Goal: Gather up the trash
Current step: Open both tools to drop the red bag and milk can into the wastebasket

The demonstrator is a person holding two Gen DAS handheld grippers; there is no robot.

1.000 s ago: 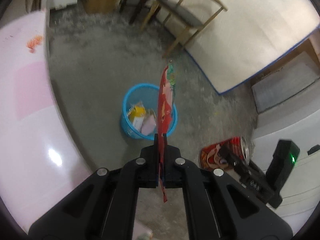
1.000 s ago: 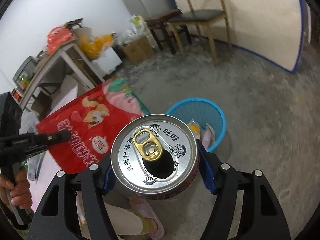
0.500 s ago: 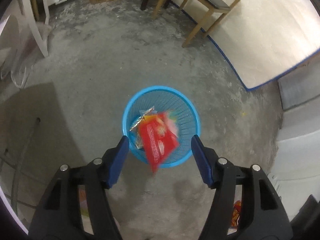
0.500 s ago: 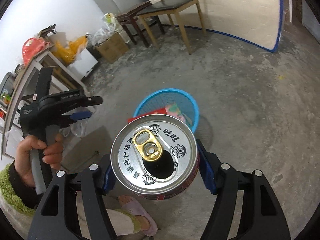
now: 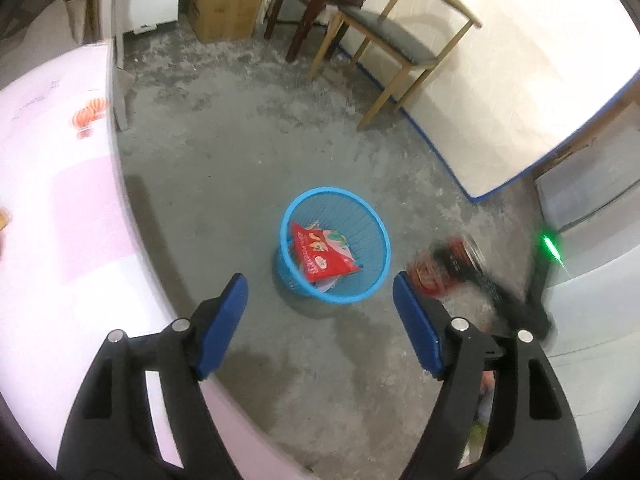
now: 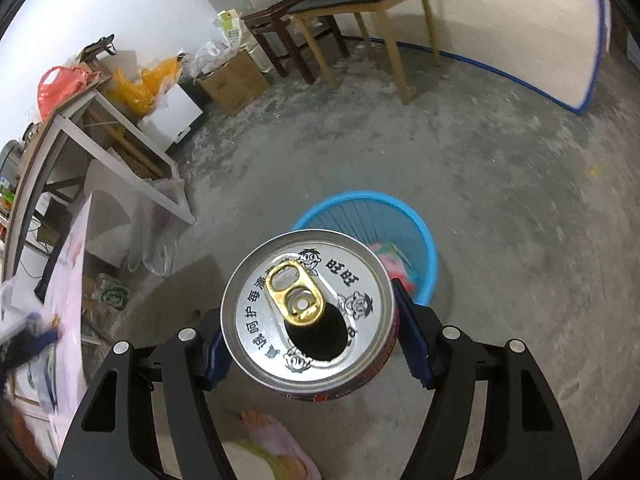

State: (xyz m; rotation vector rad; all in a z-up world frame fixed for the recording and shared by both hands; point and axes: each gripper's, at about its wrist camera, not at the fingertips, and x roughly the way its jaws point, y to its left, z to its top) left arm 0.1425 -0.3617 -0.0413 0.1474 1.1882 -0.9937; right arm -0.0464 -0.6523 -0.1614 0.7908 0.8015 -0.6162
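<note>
Concrete floor, blue basket, left tongs just spread — empty, right tongs pinching can.

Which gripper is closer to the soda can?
Right. The right gripper is clamped around the soda can. The left gripper is open and empty, with the can off to its right.

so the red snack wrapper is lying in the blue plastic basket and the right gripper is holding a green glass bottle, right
Not quite. The right gripper holds an opened silver-topped red drink can, not a bottle, as the right wrist view shows. The red snack wrapper does lie in the blue plastic basket.
</note>
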